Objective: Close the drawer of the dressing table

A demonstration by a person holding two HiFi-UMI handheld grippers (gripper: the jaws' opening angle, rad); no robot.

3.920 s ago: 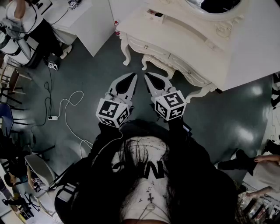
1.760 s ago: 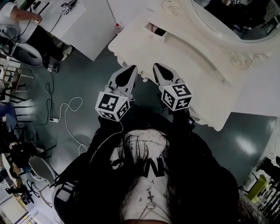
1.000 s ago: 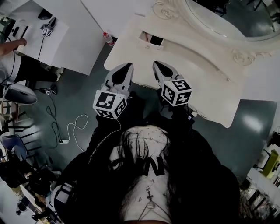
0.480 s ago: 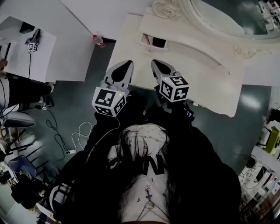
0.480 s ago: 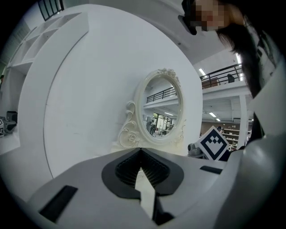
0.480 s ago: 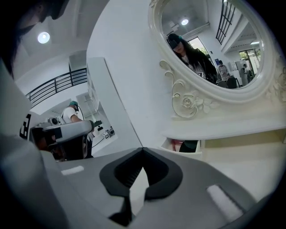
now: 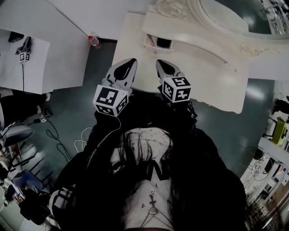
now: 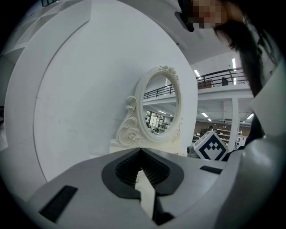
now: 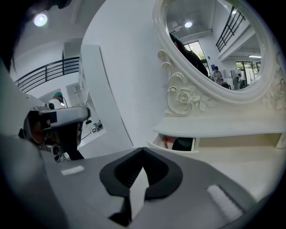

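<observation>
Left gripper (image 7: pixel 133 60): fingers closed, nothing between them, tips over the bench's near edge.
Right gripper (image 7: pixel 158 62): fingers closed and empty, just beside the left gripper.
Drawer (image 7: pixel 160 43): small, standing open at 12 o'clock from the right gripper, apart from both grippers; red and dark contents show inside.
Bench (image 7: pixel 203 67): cream, carved.
Mirror (image 7: pixel 226 13): oval, at the bench's 1 o'clock.
</observation>
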